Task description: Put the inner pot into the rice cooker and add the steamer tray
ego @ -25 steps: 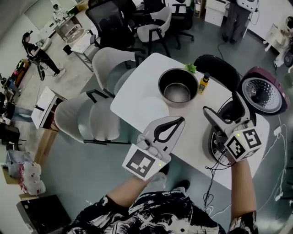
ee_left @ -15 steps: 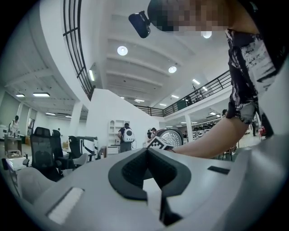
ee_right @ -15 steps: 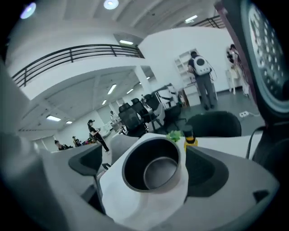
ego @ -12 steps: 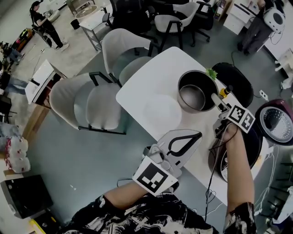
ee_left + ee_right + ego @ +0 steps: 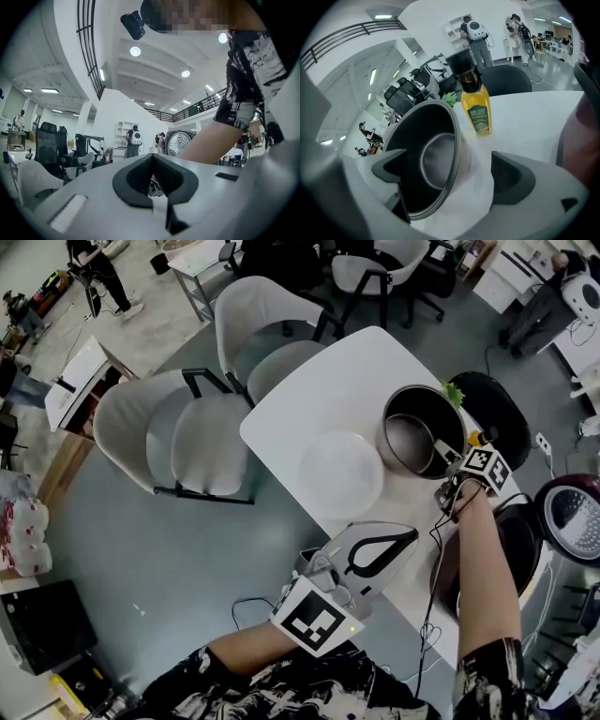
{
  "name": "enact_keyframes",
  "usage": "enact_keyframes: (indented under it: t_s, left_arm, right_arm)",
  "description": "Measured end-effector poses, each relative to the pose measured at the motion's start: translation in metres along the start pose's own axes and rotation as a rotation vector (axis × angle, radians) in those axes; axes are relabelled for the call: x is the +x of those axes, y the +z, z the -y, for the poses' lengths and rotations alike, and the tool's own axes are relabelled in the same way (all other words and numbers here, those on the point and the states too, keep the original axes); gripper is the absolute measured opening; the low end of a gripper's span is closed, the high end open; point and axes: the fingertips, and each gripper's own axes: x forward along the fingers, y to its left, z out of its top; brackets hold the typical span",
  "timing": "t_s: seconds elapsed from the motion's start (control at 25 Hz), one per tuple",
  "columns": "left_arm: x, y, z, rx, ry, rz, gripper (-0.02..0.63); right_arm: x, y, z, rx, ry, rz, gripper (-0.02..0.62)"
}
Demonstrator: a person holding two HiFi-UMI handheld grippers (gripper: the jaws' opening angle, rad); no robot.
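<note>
The right tool (image 5: 451, 174) has been brought across from above the dark rice cooker (image 5: 521, 538) and is now held wide open astride the rim of the empty grey metal inner pot (image 5: 415, 440) (one jaw inside, one outside, nothing gripped yet), so a grasp is judged imminent. A yellow oil bottle (image 5: 477, 111) stands just beyond. The left tool (image 5: 409, 533) is kept shut and empty, the pale round steamer tray (image 5: 340, 474) just ahead of it. Everything is carried on a white counter (image 5: 319, 399); grey chairs (image 5: 187, 442) are seen beyond.
</note>
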Motion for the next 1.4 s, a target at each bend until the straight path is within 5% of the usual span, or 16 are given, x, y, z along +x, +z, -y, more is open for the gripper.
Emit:
enact_keyframes:
  t_s: [0.32,0.36,0.44,0.8,1.4]
  left_arm:
    - [-0.007,-0.011,-0.015,-0.02,0.019,-0.021,0.005]
    - [-0.008,-0.012,-0.017,-0.02,0.021,-0.025,0.005]
    - [-0.011,-0.016,-0.02,-0.016,0.025,-0.044,0.005]
    - [-0.022,-0.019,-0.031,-0.024,0.053,-0.06,0.005]
    - [-0.002,-0.005,-0.013,0.004,-0.019,-0.03,0.005]
  right_arm:
    - [0.027,-0.014,0.013,0.046,-0.091,-0.093,0.508]
    - [0.027,-0.013,0.019,0.049,-0.126,-0.102,0.417]
    - [0.024,-0.012,0.031,0.047,-0.203,-0.128,0.07]
    - [0.017,-0.01,0.04,-0.055,-0.353,-0.192,0.006]
    - [-0.022,0.002,0.034,-0.074,-0.251,-0.13,0.006]
